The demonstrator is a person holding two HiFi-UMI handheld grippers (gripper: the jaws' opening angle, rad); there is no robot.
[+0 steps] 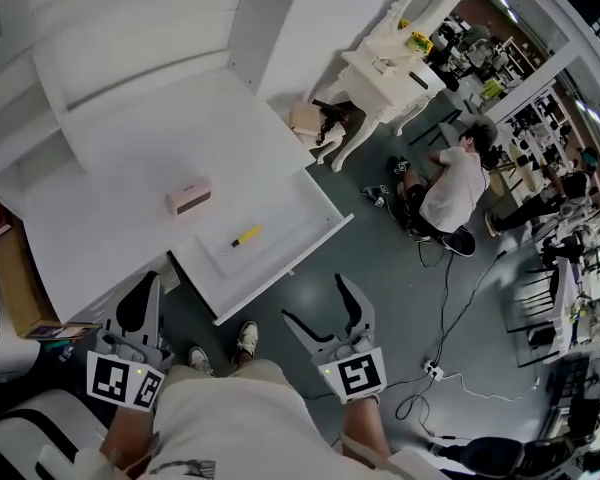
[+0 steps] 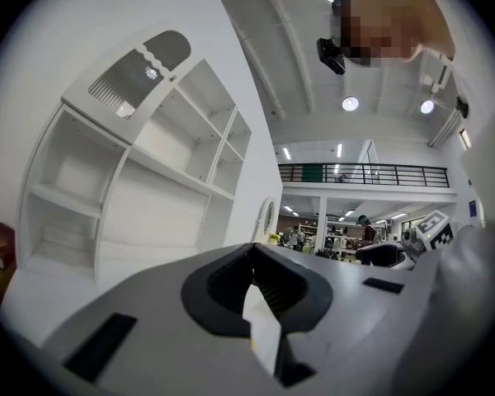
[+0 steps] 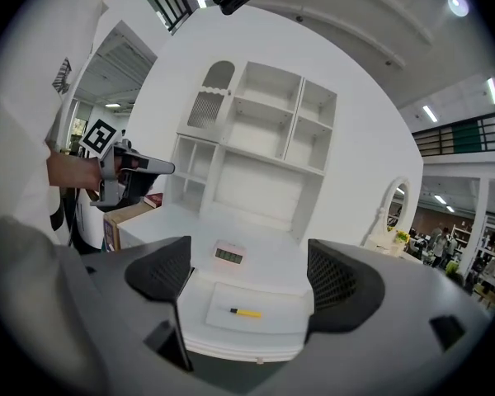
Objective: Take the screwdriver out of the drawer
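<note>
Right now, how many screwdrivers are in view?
1. The small yellow-handled screwdriver lies in the open white drawer, in front of the pink box-shaped clock on the white desktop. More could hide further back in the drawer.

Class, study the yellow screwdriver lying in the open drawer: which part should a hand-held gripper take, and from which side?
Take the screwdriver by the middle of its yellow handle, coming from above with the jaws across its length. It lies flat on the drawer floor, clear of the walls, so both sides are free. The open right hand-held gripper faces it.
</note>
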